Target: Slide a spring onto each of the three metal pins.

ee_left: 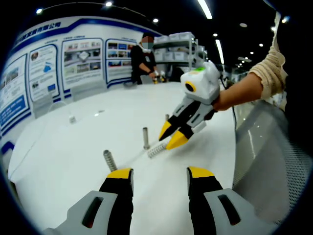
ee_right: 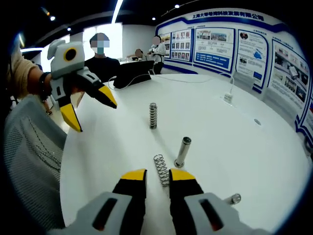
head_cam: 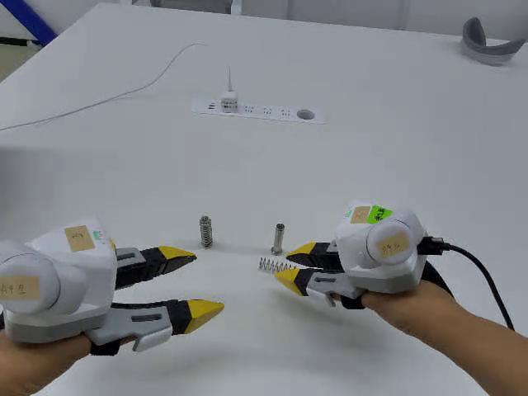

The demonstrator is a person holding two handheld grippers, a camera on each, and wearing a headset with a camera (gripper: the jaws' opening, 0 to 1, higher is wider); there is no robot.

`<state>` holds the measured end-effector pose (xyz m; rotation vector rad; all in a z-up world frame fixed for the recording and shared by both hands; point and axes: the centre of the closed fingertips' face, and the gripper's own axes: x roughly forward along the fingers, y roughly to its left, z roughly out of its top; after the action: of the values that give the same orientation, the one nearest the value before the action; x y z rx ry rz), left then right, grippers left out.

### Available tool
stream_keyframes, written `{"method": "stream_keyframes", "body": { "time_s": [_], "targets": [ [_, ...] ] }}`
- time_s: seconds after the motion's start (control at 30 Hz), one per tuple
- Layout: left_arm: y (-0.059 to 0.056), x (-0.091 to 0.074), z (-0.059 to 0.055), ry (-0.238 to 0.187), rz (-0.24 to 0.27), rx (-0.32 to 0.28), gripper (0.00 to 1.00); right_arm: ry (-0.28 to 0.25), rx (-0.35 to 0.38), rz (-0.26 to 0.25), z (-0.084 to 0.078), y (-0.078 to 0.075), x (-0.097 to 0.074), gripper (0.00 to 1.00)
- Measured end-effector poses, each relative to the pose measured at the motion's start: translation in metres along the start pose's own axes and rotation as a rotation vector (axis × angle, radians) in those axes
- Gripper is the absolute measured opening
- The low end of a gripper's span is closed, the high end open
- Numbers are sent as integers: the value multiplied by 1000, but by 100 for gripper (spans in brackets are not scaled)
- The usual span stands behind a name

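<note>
Upright, one pin (head_cam: 205, 219) wears a spring (head_cam: 205, 233).

pin (ee_right: 183, 152): three; spring (ee_right: 161, 170): two; power strip (head_cam: 258, 110): one; white cable (head_cam: 124, 91): one

A white power strip (head_cam: 257, 109) lies on the white table (head_cam: 396, 173).

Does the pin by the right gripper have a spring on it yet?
No, bare. The pin stands upright, smooth metal top to bottom; the spring is beside its base, held in the right gripper.
</note>
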<state>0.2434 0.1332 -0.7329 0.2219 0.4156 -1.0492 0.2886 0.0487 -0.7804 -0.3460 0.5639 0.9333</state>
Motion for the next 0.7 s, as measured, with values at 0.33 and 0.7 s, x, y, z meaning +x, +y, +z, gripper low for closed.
{"method": "stream_keyframes", "body": {
  "time_s": [0.33, 0.7],
  "targets": [
    [-1, 1, -1, 0, 1, -3, 44, 32, 1, -4, -7, -5, 9, 19],
    [-1, 1, -3, 4, 3, -9, 43, 66, 12, 6, -16, -2, 12, 17]
  ]
}}
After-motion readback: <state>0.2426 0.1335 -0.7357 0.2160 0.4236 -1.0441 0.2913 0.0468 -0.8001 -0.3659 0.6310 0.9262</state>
